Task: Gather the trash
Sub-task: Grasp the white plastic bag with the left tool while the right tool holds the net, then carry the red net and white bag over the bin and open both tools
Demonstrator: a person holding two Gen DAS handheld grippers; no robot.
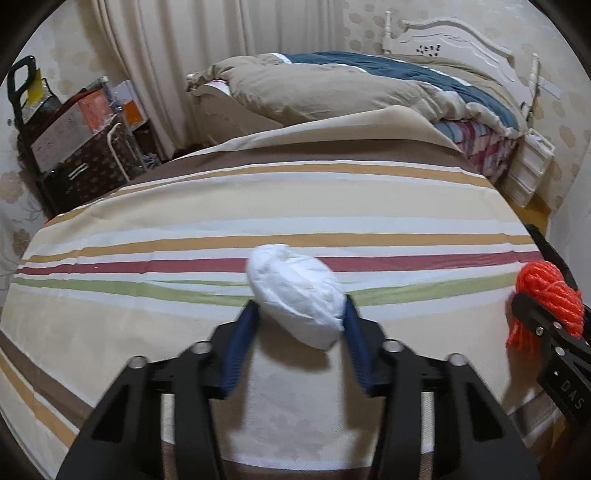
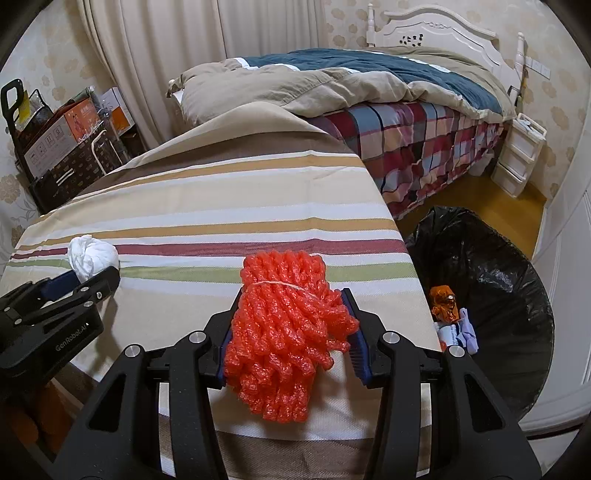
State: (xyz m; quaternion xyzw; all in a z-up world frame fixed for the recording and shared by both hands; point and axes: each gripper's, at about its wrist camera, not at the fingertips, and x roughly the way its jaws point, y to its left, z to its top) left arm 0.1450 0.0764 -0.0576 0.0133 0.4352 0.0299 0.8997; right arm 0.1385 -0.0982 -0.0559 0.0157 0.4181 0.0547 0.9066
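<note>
Left claw [image 1: 301, 317]: jaws closed on white paper wad [image 1: 295, 299], over the striped cloth [image 1: 258, 199]. Right claw [image 2: 291, 325]: jaws closed on orange foam netting [image 2: 284, 332], near the cloth's right edge; black-lined bin [image 2: 491, 266] just right, below.

1. The left gripper [image 1: 301, 314] reaches over a striped cloth [image 1: 258, 206], its blue-padded fingers [image 1: 240, 354] set on either side of a white crumpled wad [image 1: 295, 295] — pads touching its flanks.
2. The wad casts a shadow on the cloth beneath and looks lifted clear of it.
3. At the right edge the right gripper [image 1: 546, 325] grips an orange bundle [image 1: 550, 295], partly cut off by the frame.
4. Far beyond the cloth lies a bed [image 1: 369, 85] with a tan and blue duvet — a white headboard [image 1: 450, 33] behind it.
5. Far left, stacked boxes [image 1: 77, 129] stand by pale curtains [image 1: 173, 55].
6. Far right, a white drawer unit [image 1: 528, 170] stands beside the bed.
</note>
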